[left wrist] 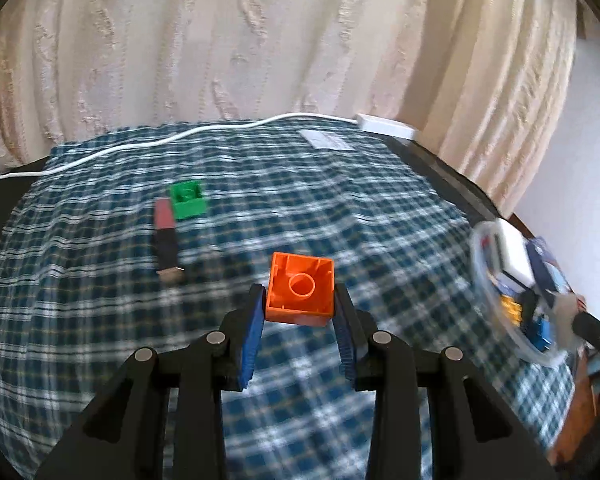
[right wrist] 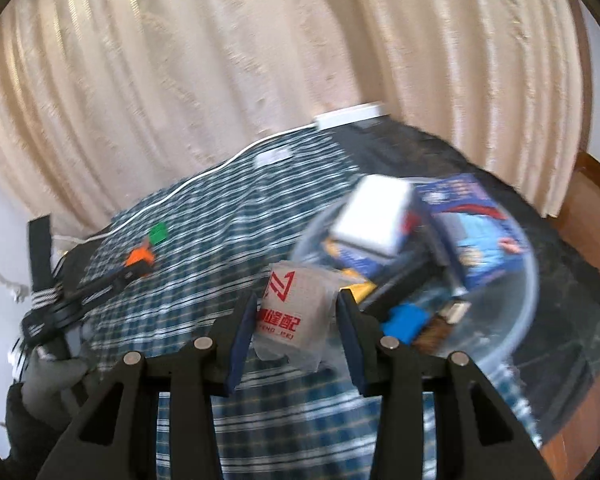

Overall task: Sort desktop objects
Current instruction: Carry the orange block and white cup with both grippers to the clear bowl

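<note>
My left gripper (left wrist: 300, 300) is shut on an orange toy brick (left wrist: 301, 288) and holds it above the blue checked tablecloth (left wrist: 340, 216). A green brick (left wrist: 187, 199) and a dark lipstick-like tube (left wrist: 166, 240) lie on the cloth to the far left. My right gripper (right wrist: 296, 304) is shut on a small clear packet with red lettering (right wrist: 292, 316), held just left of a clear plastic bowl (right wrist: 528, 292). The bowl holds a white box (right wrist: 374, 216), a blue box (right wrist: 476, 228), and blue and yellow bricks. The orange brick (right wrist: 139, 257) and green brick (right wrist: 158, 234) also show in the right wrist view.
A white cable (left wrist: 140, 146) runs along the table's far edge to a white power strip (left wrist: 386, 126). A cream curtain (left wrist: 260, 40) hangs behind. The bowl (left wrist: 484, 288) sits at the table's right edge in the left wrist view. A white label (left wrist: 326, 140) lies on the cloth.
</note>
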`<act>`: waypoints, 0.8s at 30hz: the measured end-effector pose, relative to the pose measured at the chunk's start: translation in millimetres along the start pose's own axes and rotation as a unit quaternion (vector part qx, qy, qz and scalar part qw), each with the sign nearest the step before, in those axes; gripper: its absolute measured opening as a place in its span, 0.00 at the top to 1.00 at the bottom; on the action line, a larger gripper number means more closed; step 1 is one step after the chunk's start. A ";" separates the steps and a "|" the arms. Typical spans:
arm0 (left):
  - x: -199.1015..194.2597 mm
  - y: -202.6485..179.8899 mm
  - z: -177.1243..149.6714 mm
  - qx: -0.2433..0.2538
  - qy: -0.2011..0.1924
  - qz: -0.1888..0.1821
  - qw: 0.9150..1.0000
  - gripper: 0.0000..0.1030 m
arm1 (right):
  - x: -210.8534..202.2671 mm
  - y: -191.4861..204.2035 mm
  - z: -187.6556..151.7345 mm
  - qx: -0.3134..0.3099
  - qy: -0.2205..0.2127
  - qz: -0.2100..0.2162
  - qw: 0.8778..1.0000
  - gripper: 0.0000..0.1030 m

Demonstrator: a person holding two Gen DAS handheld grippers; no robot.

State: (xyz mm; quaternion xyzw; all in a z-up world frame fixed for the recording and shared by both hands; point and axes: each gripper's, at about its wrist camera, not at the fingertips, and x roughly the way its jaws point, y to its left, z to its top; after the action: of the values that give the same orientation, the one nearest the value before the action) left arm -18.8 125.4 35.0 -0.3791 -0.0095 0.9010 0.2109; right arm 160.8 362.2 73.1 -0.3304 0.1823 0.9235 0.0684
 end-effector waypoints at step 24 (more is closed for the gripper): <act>-5.6 -125.9 -9.6 0.074 0.020 -0.097 0.992 0.64 | -0.3 -77.1 -11.3 0.022 0.002 -0.056 0.998 0.56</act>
State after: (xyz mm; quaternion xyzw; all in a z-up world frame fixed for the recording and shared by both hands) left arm 38.2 236.5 54.3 -0.3779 0.0251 0.8666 0.3249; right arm 186.8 429.1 42.7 -0.3404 0.1843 0.9133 0.1268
